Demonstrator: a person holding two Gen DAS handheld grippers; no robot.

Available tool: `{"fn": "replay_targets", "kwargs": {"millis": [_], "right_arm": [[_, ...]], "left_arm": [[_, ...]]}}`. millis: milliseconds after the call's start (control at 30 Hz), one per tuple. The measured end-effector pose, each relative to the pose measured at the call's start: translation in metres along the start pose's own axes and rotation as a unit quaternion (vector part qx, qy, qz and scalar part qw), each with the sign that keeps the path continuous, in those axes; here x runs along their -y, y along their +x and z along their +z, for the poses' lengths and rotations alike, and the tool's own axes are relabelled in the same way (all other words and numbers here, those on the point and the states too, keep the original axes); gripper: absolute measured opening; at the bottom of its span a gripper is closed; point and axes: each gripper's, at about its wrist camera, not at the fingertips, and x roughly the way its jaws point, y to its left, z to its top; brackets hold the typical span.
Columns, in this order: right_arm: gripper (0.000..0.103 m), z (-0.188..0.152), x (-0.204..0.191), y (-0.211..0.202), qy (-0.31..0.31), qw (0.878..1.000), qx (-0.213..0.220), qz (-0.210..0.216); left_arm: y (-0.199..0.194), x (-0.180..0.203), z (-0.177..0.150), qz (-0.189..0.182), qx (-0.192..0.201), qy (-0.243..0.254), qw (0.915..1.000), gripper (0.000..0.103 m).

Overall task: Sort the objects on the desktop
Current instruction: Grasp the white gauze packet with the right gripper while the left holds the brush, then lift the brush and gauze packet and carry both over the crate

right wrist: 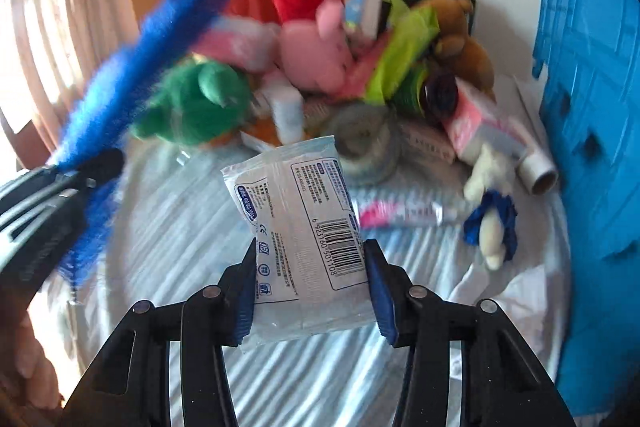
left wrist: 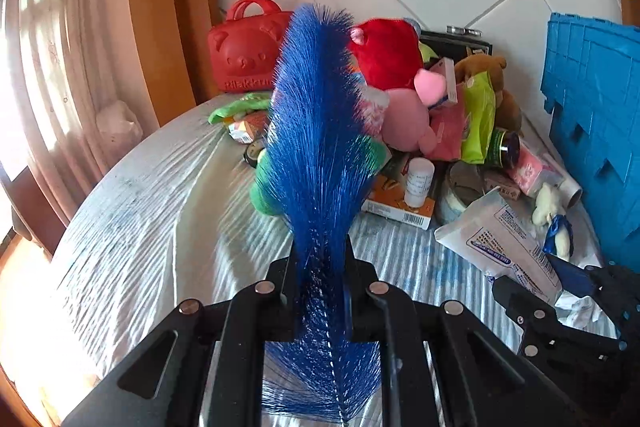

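Observation:
A long blue bristle brush (left wrist: pixel 320 131) stands up between the jaws of my left gripper (left wrist: pixel 320 263), which is shut on its stem. In the right wrist view the same brush (right wrist: pixel 132 67) slants up from the left gripper (right wrist: pixel 96 167) at the left edge. My right gripper (right wrist: pixel 311 255) is shut on a white plastic packet (right wrist: pixel 296 203) with a barcode, its blue pads pressing on both sides. In the left wrist view that packet (left wrist: pixel 496 239) and the right gripper (left wrist: pixel 560 287) sit at the lower right.
A pile lies at the back of the cloth-covered table (left wrist: pixel 160 211): a red plush (left wrist: pixel 384 55), pink plush (right wrist: pixel 316 55), green plush (right wrist: pixel 196 103), brown bear (right wrist: pixel 460 39), red bag (left wrist: pixel 244 55), tape roll (right wrist: pixel 364 143), pink tube (right wrist: pixel 400 215) and small white bear (right wrist: pixel 492 195). A blue crate (right wrist: pixel 592 107) stands at the right.

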Motion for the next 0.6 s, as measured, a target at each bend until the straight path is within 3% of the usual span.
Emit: {"fn": "replay_targets", "kwargs": {"millis": [133,267,433,600], "right_arm": [[0.048,0.031,-0.018,-0.049,-0.002,0.998,0.058,0.008],[0.048,0.071,-0.031,-0.088,-0.008,0.993,0.117,-0.012],[0.048,0.118,-0.040,-0.143,0.001,0.980,0.189,-0.055],[0.048,0.145,-0.035,-0.196,0.017,0.964,0.239,-0.112]], "left_arm": [[-0.033,-0.012,0.028,0.005,0.035,-0.002,0.9994,0.014],[-0.061,-0.026,0.062,-0.004,0.066,-0.010,0.9978,0.014],[-0.088,-0.030,0.105,-0.042,0.102,0.001,0.9939,0.014],[-0.111,-0.008,0.141,-0.094,0.136,0.023,0.9861,0.014]]}}
